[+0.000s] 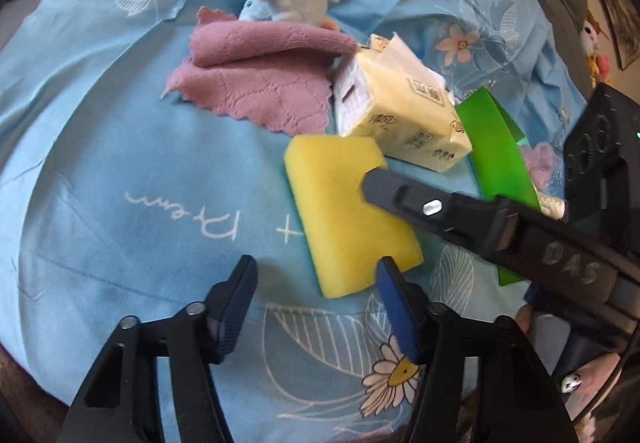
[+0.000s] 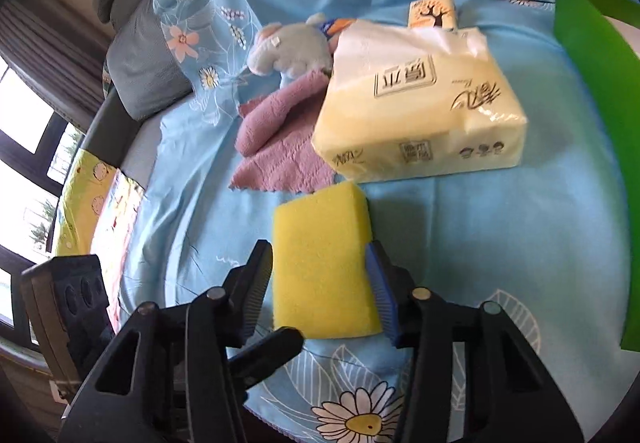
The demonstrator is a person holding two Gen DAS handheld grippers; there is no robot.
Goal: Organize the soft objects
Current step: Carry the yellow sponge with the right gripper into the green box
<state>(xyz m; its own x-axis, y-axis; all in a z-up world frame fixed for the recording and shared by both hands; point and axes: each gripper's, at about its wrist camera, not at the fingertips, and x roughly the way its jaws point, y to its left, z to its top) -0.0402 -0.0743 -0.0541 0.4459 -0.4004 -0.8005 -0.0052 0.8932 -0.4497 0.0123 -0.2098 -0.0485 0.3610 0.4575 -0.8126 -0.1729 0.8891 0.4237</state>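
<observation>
The right gripper [image 2: 320, 291] is clamped on the one yellow sponge [image 2: 322, 263], a pad pressed against each long side, and the sponge lies flat on the light blue flowered sheet [image 2: 500, 243]. The left gripper [image 1: 316, 303] stands with its jaws apart and nothing between them, its right fingertip just at the near corner of the sponge, its left one over bare sheet. Taking the sponge as the mark: just beyond it sits one pale yellow tissue pack [image 2: 420, 115], and behind that pack one smaller tissue packet [image 2: 434, 11]. Beyond the sponge to the left lies one mauve cloth [image 2: 280, 143], partly folded, touching the tissue pack, and past the cloth one grey plush rabbit [image 2: 290, 49]. To the right of the sponge stands one green container [image 2: 592, 123], well apart from it.
</observation>
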